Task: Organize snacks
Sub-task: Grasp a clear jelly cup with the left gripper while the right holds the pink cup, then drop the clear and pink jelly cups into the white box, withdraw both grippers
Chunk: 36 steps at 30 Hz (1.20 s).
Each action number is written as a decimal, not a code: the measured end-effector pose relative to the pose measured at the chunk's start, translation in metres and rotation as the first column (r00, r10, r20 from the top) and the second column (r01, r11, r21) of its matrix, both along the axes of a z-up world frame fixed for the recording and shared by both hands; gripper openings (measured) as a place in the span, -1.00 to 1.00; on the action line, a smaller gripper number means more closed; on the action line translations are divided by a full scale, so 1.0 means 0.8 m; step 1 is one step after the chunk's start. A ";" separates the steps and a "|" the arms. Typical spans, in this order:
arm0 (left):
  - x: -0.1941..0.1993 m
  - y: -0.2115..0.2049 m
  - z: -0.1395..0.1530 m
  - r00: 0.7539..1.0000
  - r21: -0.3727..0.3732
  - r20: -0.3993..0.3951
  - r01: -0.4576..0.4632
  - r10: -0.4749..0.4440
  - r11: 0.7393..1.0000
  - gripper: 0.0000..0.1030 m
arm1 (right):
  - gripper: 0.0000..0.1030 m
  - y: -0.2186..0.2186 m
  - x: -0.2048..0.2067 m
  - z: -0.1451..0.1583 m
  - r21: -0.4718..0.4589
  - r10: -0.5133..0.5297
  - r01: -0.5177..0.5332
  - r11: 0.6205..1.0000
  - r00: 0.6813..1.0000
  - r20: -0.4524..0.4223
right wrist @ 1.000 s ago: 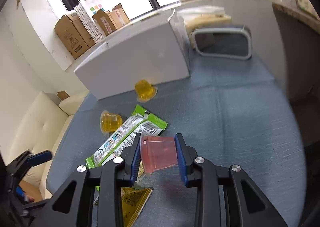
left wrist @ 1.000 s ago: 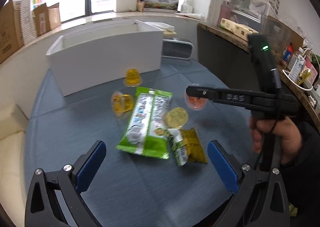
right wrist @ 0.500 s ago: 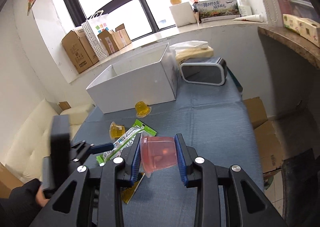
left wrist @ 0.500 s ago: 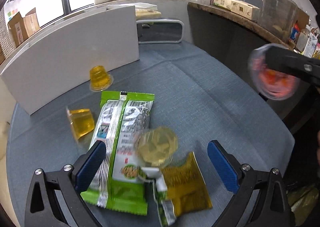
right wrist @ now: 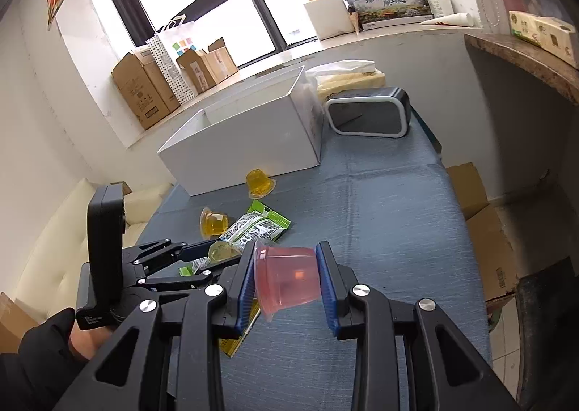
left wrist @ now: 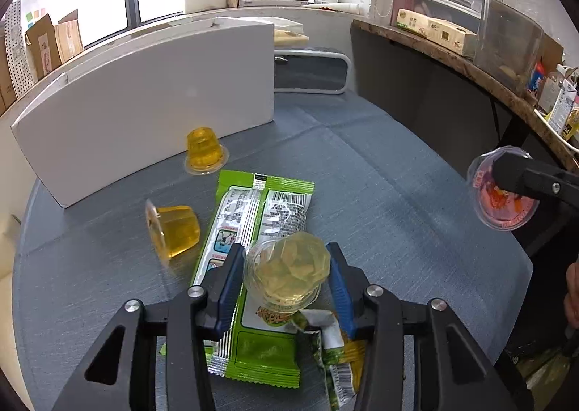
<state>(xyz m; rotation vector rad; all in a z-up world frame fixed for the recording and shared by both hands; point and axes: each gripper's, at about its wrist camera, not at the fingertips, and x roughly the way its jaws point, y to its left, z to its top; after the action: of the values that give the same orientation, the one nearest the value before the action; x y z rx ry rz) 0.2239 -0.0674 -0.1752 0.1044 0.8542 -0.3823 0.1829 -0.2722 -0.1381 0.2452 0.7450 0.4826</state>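
Observation:
My left gripper (left wrist: pixel 286 273) is shut on a pale yellow jelly cup (left wrist: pixel 287 271), which rests on a green snack packet (left wrist: pixel 257 262) on the blue table. My right gripper (right wrist: pixel 286 280) is shut on a pink jelly cup (right wrist: pixel 286 279) and holds it in the air above the table's right side; the cup also shows in the left wrist view (left wrist: pixel 501 194). One orange jelly cup (left wrist: pixel 204 154) stands upside down by the white box (left wrist: pixel 144 107). Another orange jelly cup (left wrist: pixel 173 230) lies on its side left of the packet.
A small yellow-green snack packet (left wrist: pixel 340 356) lies under my left gripper's right finger. A dark speaker with a white rim (left wrist: pixel 311 71) stands right of the box. A wooden shelf (left wrist: pixel 452 56) runs along the right. A cream sofa (right wrist: pixel 54 266) is left of the table.
My left gripper has closed around the pale yellow jelly cup; it was open before. My right gripper still holds the pink cup, lifted away from the pile.

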 end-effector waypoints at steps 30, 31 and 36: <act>0.115 0.178 0.195 0.948 -0.140 0.258 -0.156 0.188 0.978 -0.04 | -0.33 0.155 0.204 0.128 -0.055 0.143 -0.136 0.989 0.979 0.148; 0.126 0.186 0.194 0.948 -0.144 0.253 -0.162 0.195 0.976 -0.04 | -0.33 0.160 0.215 0.127 -0.062 0.142 -0.134 0.989 0.980 0.140; 0.178 0.203 0.171 0.954 -0.137 0.219 -0.180 0.207 0.974 -0.04 | -0.33 0.172 0.279 0.108 -0.036 0.105 -0.103 0.994 0.993 0.056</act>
<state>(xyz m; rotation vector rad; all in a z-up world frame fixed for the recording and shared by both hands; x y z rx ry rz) 0.3663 0.0946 -0.0381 -0.0425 0.6032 -0.2287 0.4060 -0.1349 -0.0520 0.1611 0.7107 0.5729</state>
